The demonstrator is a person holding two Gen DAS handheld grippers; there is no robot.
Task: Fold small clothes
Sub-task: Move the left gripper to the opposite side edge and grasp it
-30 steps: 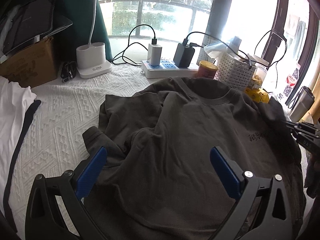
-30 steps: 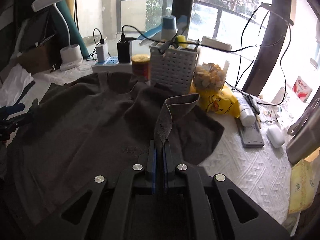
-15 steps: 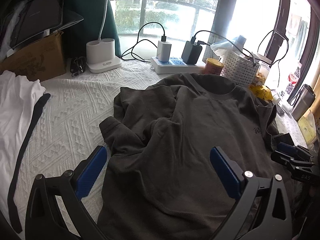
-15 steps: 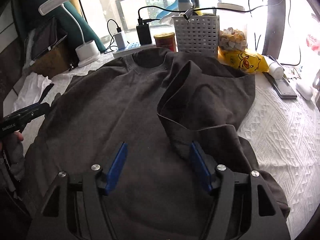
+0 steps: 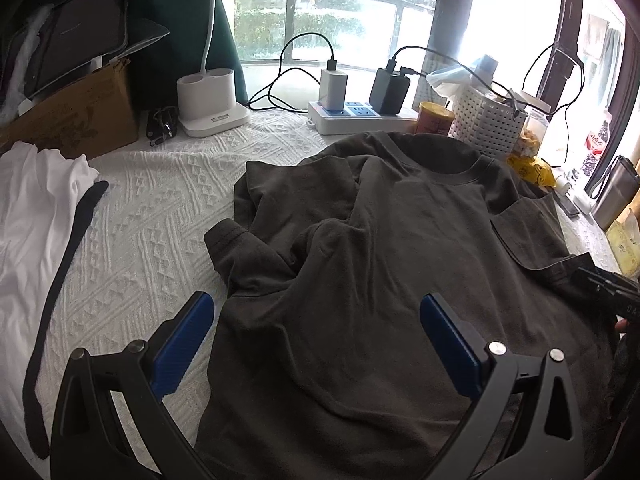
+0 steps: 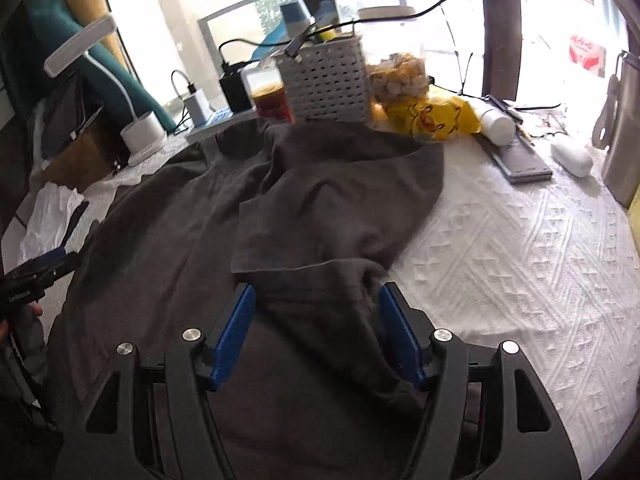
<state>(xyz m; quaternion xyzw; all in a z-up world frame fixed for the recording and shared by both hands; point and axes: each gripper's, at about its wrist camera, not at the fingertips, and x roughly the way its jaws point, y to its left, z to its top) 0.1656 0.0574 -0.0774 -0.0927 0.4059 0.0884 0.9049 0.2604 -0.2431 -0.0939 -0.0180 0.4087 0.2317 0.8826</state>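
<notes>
We see a dark grey shirt [image 5: 400,248] spread across the middle of the counter [image 5: 160,216], which wears a white knitted cover; the collar points toward the window at the top of the frame. In the left wrist view our left claw [image 5: 316,340] is released, its blue pads wide apart over the shirt's lower left part, gripping nothing. One sleeve [image 5: 248,256] lies bunched at centre left. In the right wrist view our right claw [image 6: 316,336] is also released, with the other sleeve [image 6: 320,208] folded in over the shirt body just above the pads; cloth lies between the pads, but they do not press on it.

Clutter crowds the shirt's far edge. A white basket [image 6: 326,80], a red can [image 6: 272,100] and a yellow bag [image 6: 428,114] stand right against the collar at top centre of the right view. A power strip [image 5: 360,114] with chargers and a lamp base [image 5: 210,102] sit behind it in the left view. A white cloth [image 5: 36,208] with a dark strap [image 5: 64,264] lies at the left edge, well apart from the shirt, below a cardboard box [image 5: 72,116]. A remote [image 6: 520,158] and steel flask [image 6: 624,128] sit at upper right.
</notes>
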